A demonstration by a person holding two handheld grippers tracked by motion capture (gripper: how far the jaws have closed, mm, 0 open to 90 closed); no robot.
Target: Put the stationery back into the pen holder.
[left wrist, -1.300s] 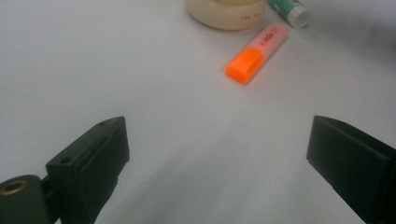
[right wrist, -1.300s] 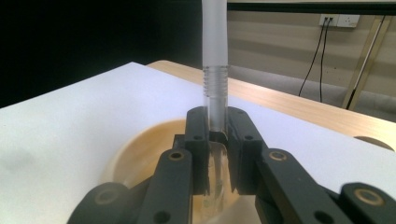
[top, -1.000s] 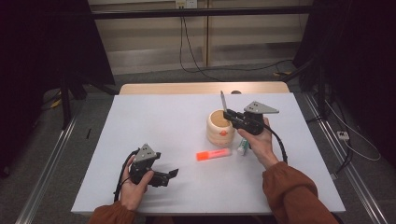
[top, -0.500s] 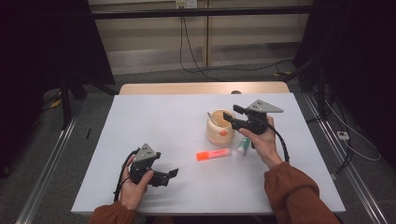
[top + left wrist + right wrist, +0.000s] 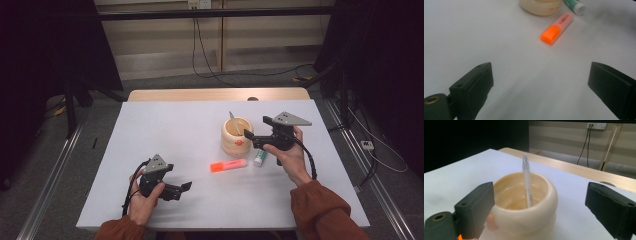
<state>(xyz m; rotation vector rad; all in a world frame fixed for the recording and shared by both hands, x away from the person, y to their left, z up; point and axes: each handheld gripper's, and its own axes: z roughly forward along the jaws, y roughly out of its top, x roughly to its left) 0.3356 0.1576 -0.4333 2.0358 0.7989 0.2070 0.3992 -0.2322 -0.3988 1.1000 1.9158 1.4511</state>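
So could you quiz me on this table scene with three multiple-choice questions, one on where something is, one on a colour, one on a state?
1. Where is the pen?
A. Standing in the cream pot
B. Lying on the table
C. Held in a gripper

2. What colour is the highlighter?
A. Blue
B. Orange
C. Black

3. How do the jaws of the right gripper stand?
A. Shut on the pen
B. Shut on nothing
C. Open

Answers:
1 A, the pen leans up out of the pot.
2 B, it lies bright orange in front of the pot.
3 C, the right gripper view shows its jaws wide apart with the pot between them.
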